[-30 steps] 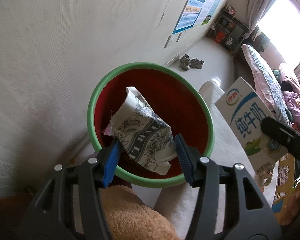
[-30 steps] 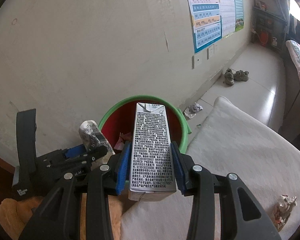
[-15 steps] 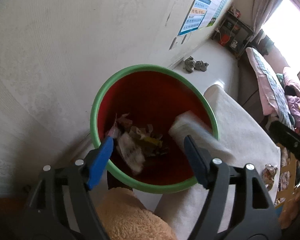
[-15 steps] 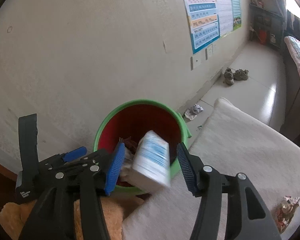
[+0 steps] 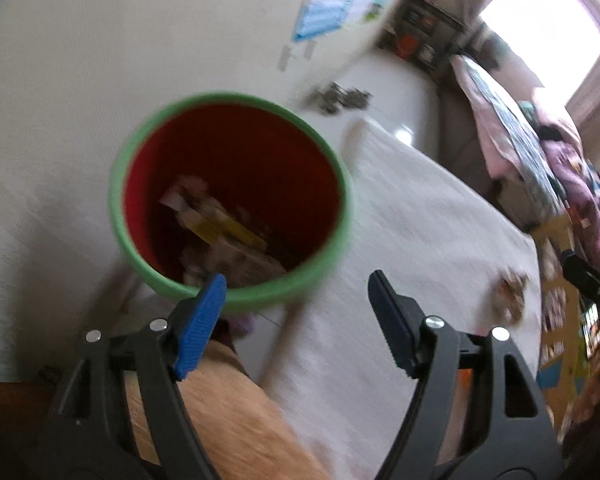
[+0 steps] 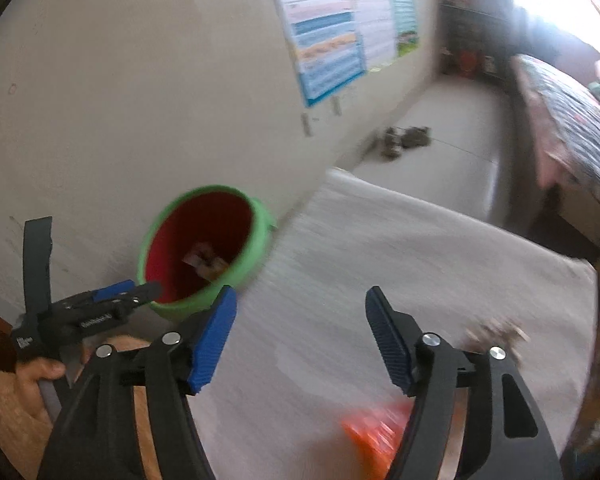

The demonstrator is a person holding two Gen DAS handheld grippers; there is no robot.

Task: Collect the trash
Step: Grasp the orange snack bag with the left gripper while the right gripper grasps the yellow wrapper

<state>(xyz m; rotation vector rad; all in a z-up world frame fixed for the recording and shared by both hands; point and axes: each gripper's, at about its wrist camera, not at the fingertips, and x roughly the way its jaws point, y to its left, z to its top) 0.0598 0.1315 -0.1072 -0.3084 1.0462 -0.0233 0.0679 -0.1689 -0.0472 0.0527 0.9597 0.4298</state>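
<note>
Both the left hand-held gripper (image 5: 296, 300) and the right hand-held gripper (image 6: 300, 312) gape wide, holding nothing. The green-rimmed red bin (image 5: 140, 264) beside the white-covered surface (image 6: 380, 240) holds cartons and wrappers (image 5: 224, 236). 1 crumpled wrapper (image 5: 510, 294) and an orange packet (image 6: 376, 428) lie on that surface.

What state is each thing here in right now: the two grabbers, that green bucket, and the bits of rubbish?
Left gripper: open, empty, near the bin's rim.
Right gripper: open, empty, above the white cloth.
Green bin: upright, open-topped, trash piled inside.
Crumpled wrapper: lying loose on the cloth, not collected.
Orange packet: lying on the cloth below the right gripper, blurred.
Shoes: on the floor by the wall.
</note>
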